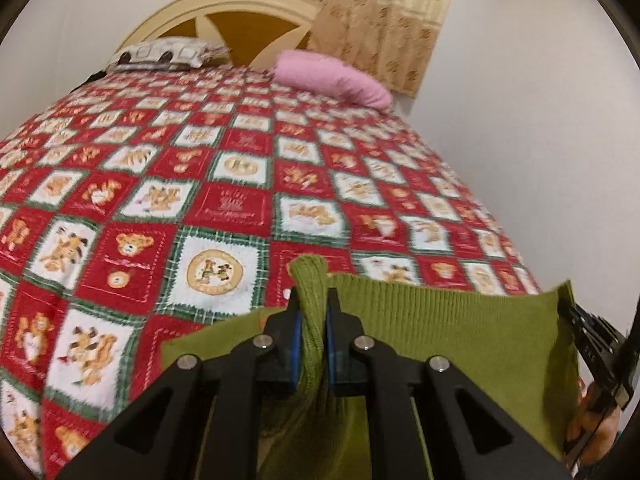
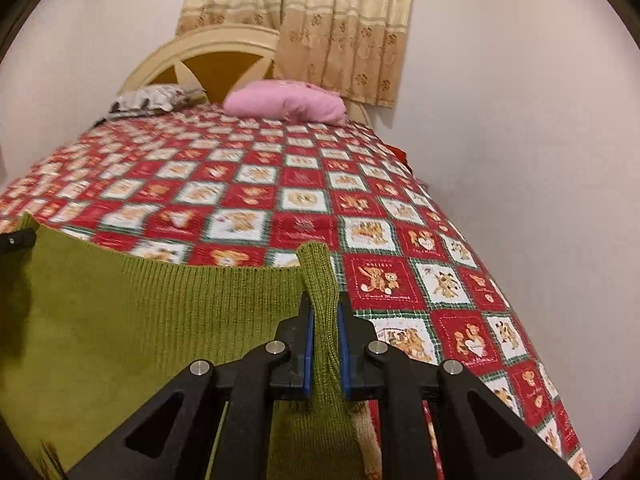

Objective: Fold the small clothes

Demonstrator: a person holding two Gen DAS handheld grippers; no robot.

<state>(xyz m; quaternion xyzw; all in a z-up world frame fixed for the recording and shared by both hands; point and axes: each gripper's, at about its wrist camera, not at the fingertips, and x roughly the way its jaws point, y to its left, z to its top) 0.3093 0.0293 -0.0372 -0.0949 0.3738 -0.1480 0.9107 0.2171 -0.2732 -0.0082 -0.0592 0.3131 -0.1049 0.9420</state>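
Note:
A small green knitted garment point(image 1: 432, 320) is held up by its ribbed edge over the near end of a bed. My left gripper point(image 1: 313, 308) is shut on one bunched corner of it. My right gripper point(image 2: 324, 316) is shut on the other corner, and the garment point(image 2: 140, 320) stretches between them. The right gripper shows at the right edge of the left wrist view point(image 1: 592, 344). A finger of the left gripper shows at the left edge of the right wrist view point(image 2: 16, 240). The lower part of the garment hangs hidden below my fingers.
The bed has a red, white and green teddy-bear quilt point(image 1: 224, 200). A pink pillow point(image 2: 286, 102) and a patterned pillow point(image 2: 148, 98) lie at the far end by a cream headboard point(image 1: 224, 4). A white wall point(image 2: 540, 160) runs along the bed's right side, with beige curtains point(image 2: 320, 20) behind.

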